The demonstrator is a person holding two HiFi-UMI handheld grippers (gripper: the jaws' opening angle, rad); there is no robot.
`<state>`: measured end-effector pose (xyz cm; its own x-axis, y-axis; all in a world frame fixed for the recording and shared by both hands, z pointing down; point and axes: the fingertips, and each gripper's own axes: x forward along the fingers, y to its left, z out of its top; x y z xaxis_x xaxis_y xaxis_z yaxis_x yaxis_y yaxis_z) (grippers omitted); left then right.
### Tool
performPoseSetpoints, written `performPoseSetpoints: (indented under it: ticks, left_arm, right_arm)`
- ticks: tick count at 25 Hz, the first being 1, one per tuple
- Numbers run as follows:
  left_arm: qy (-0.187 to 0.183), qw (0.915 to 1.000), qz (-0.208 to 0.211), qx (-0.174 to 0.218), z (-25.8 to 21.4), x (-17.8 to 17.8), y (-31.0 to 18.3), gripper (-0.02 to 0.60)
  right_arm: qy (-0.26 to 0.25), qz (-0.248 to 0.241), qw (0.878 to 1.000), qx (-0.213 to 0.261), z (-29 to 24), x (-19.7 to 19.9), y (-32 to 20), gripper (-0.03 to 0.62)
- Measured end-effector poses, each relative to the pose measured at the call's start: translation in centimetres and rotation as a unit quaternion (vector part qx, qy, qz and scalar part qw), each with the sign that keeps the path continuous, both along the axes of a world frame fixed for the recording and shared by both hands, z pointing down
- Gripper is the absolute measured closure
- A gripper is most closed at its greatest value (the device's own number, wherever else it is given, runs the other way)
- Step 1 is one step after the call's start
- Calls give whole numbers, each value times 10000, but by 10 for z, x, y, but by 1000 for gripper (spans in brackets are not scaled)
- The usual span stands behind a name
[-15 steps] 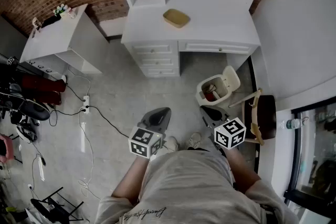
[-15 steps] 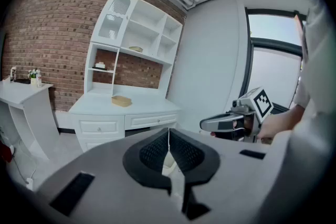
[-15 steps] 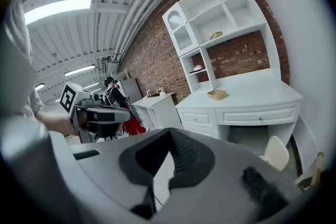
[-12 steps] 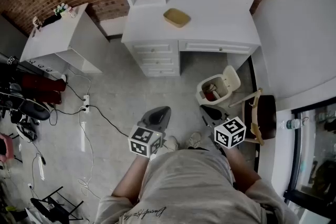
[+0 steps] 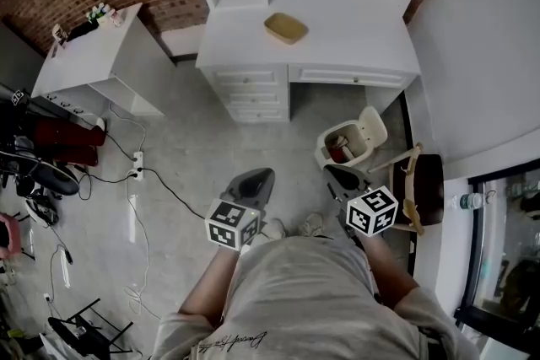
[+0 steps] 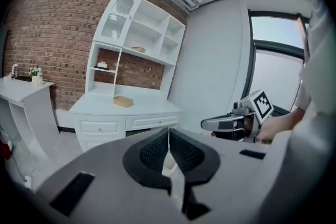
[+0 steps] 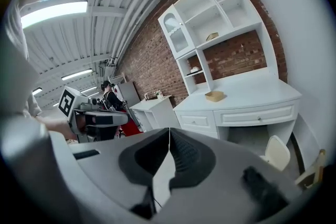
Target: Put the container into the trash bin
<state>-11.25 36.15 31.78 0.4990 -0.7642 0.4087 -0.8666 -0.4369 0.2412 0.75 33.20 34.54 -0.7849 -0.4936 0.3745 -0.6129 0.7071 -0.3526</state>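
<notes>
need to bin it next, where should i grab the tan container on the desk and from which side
Probably the near rim of the container, coming from above at the front of the desk: it looks like a shallow open tray lying flat, so one jaw could go inside the wall and one outside.

White desk (image 5: pixel 354 21), tan container (image 5: pixel 285 28) on it, floor (image 5: pixel 194 147), trash bin (image 5: pixel 371 127)

No legible text; cursive print (image 5: pixel 232 341) on the shirt (image 5: pixel 295 291) too small
</notes>
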Motion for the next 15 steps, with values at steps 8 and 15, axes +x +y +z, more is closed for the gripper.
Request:
performPoseSetpoints:
  ticks: [8,15]
  left_arm:
    - [13,9999,-71,91,-4,-13,-10,563]
    - [71,9999,-30,136,-11,-38,1,563]
  right_arm:
    - [25,-46,10000,12,0,-14,-6,565]
    - [-42,8,10000,83,-11,-46,-3,565]
